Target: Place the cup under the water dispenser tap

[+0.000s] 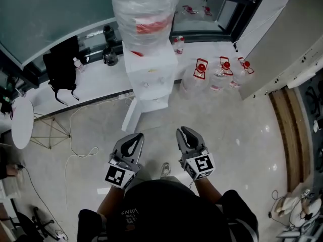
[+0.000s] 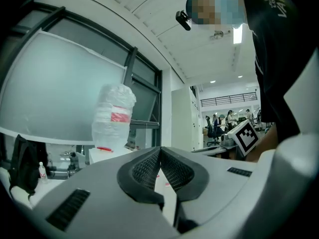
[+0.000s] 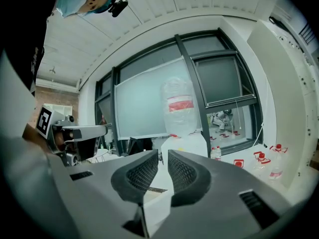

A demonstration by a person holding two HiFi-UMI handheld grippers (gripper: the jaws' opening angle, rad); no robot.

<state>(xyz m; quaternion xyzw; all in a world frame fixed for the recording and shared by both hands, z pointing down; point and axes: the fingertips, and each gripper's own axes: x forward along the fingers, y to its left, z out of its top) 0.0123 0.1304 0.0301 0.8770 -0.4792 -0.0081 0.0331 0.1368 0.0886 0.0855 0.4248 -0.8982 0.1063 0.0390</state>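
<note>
A white water dispenser (image 1: 149,79) stands on the floor ahead of me, with a plastic-wrapped bottle (image 1: 144,9) on top. Both grippers are held side by side, short of it and pointing at it. My left gripper (image 1: 137,135) has its tips together and nothing in it. My right gripper (image 1: 182,130) is also shut and empty. In the left gripper view the pads of the left gripper (image 2: 159,149) meet, and the dispenser (image 2: 102,156) shows to the left. From the right gripper (image 3: 163,153), the dispenser (image 3: 189,141) lies straight beyond the jaws. No cup shows in any view.
Several large water jugs (image 1: 217,74) with red caps stand on the floor right of the dispenser. A black backpack (image 1: 61,67) leans on the window ledge at left, near a round white table (image 1: 22,122). Cables (image 1: 75,135) trail over the floor. A white partition (image 1: 282,39) closes the right side.
</note>
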